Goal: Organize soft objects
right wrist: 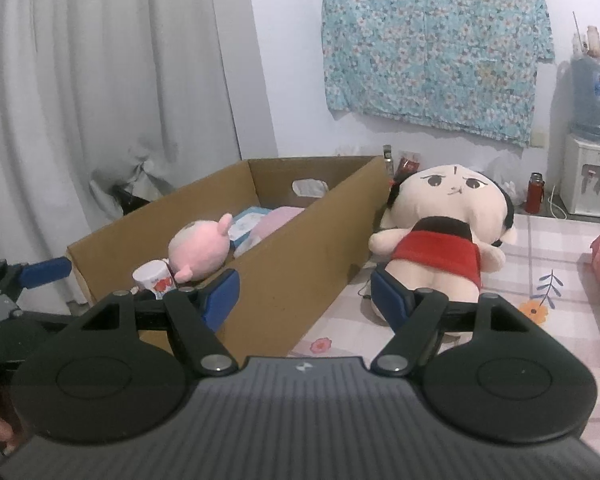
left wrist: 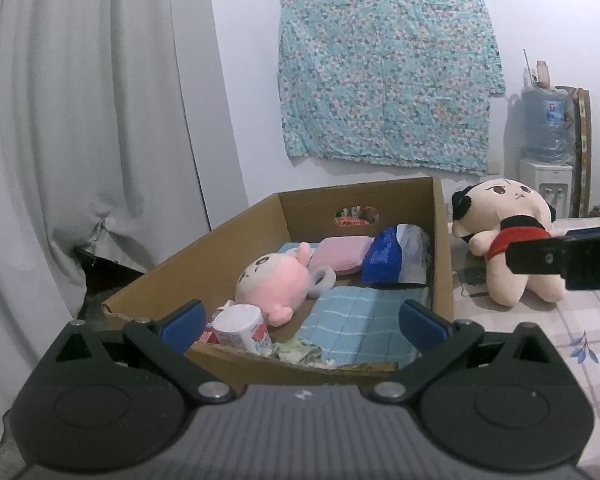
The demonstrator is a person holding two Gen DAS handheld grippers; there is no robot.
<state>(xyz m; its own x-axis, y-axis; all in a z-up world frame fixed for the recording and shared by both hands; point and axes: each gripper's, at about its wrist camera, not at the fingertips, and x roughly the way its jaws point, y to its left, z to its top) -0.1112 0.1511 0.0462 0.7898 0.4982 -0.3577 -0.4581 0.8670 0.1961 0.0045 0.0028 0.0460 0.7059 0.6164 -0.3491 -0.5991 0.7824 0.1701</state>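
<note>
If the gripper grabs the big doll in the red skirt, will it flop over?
Probably. The big doll looks stuffed and soft, so the open right gripper would likely squash it. Its head is large over short legs, so it may droop. It seems light.

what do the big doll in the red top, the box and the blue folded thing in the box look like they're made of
Big doll: plush fabric, matte and fuzzy, with soft rounded limbs; probably stuffed.
Box: brown corrugated cardboard, matte, with a frayed front edge and a cut-out handle hole.
Blue folded thing: likely a terry or microfibre towel, with a soft ribbed grid texture.
</note>
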